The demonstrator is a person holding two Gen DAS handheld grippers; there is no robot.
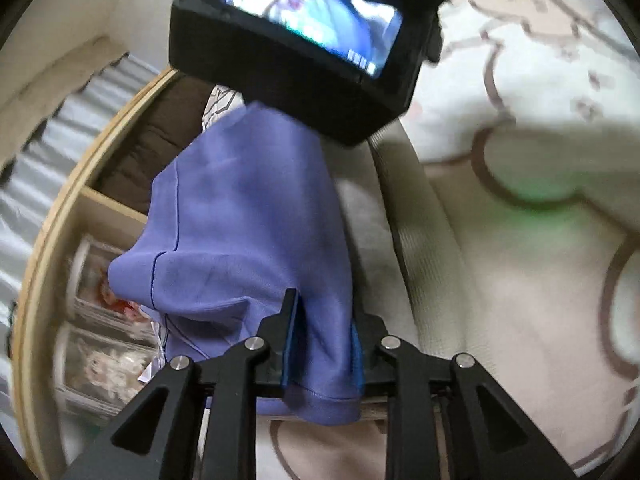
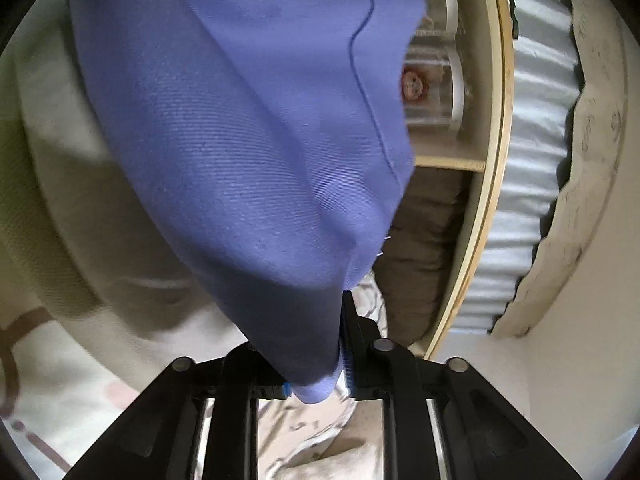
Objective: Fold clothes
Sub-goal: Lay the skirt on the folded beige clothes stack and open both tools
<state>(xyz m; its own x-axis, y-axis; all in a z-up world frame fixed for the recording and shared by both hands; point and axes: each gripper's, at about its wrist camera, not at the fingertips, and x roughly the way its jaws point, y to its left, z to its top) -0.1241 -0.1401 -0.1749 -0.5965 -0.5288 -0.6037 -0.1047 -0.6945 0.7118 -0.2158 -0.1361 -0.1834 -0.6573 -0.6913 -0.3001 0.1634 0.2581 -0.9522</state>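
Purple garment (image 1: 248,216): pinched in my left gripper (image 1: 324,332) and my right gripper (image 2: 320,344), hanging in the air between them. Beneath: patterned bedding (image 1: 500,280). Beyond: wooden shelf (image 1: 100,200). Folding status: barely begun; no fold visible, laying flat outstanding.

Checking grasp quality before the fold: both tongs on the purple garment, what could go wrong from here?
1. Right tongs seem to pinch only a bunched corner of the purple garment; it may slip out.
2. Left tongs hold it near the hem, the rest hanging slack, so the fold may come out crooked.
3. The wooden shelf is close; hanging cloth could snag.
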